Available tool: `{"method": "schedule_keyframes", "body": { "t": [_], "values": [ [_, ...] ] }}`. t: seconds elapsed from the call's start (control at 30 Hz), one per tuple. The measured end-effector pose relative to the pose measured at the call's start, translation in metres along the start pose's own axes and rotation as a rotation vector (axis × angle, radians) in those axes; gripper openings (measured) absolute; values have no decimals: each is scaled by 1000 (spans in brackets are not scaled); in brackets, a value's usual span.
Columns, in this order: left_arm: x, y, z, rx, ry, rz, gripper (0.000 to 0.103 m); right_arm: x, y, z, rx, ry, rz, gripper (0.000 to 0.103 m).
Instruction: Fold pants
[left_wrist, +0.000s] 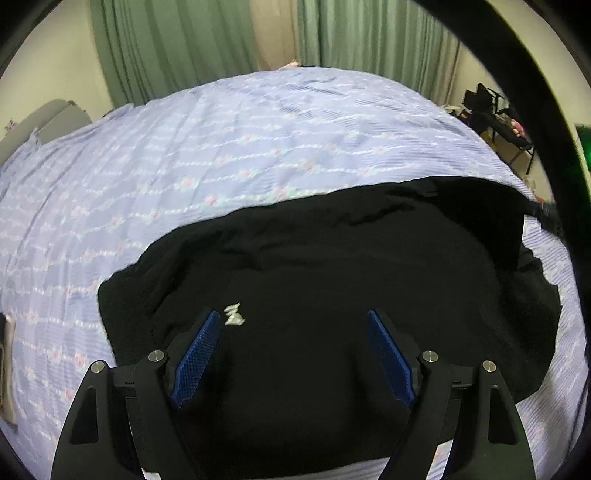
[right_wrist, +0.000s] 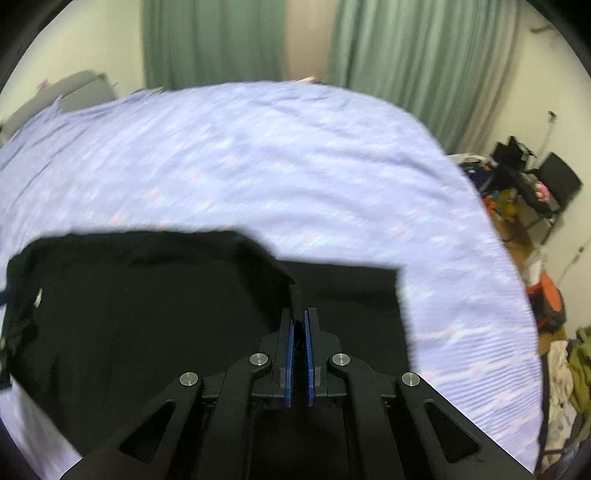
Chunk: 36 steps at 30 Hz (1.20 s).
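Black pants (left_wrist: 332, 266) lie spread on the lilac bedspread (left_wrist: 221, 147), near its front edge. A small white logo (left_wrist: 233, 314) shows on the cloth beside my left finger. My left gripper (left_wrist: 291, 314) hovers over the pants, open, with its blue pads (left_wrist: 195, 354) wide apart and nothing pinched. In the right wrist view the pants (right_wrist: 147, 314) fill the lower left. My right gripper (right_wrist: 298, 312) is shut on a pulled-up peak of the black cloth, which rises in a fold to its fingertips.
Green curtains (right_wrist: 207, 40) hang behind the bed. A grey headboard (left_wrist: 48, 118) stands at the far left. To the right of the bed are a black chair and clutter (right_wrist: 532, 177), and a pile of clothes (right_wrist: 565, 369) on the floor.
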<state>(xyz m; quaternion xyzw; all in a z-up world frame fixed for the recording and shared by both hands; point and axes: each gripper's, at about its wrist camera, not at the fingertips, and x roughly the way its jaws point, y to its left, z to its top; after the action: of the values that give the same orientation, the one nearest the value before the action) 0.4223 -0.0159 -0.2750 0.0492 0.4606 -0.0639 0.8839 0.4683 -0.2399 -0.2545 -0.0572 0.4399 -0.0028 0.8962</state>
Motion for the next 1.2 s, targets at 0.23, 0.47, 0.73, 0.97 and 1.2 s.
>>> {"method": "schedule_keyframes", "body": {
  "t": [0.23, 0.47, 0.73, 0.97, 1.2],
  "values": [
    [4, -29, 23, 68, -28, 0, 81, 50, -43, 34, 65, 114, -119, 10],
    [-8, -54, 26, 136, -68, -70, 81, 14, -70, 25, 108, -4, -204, 79],
    [-43, -84, -20, 247, -120, -224, 81, -68, -72, -62, 115, -57, -124, 79],
    [-50, -122, -51, 342, -91, -287, 81, -71, -84, -134, 254, 16, -22, 55],
    [-47, -150, -63, 398, -76, -308, 81, -45, -97, -150, 429, 35, 52, 45]
  ]
}}
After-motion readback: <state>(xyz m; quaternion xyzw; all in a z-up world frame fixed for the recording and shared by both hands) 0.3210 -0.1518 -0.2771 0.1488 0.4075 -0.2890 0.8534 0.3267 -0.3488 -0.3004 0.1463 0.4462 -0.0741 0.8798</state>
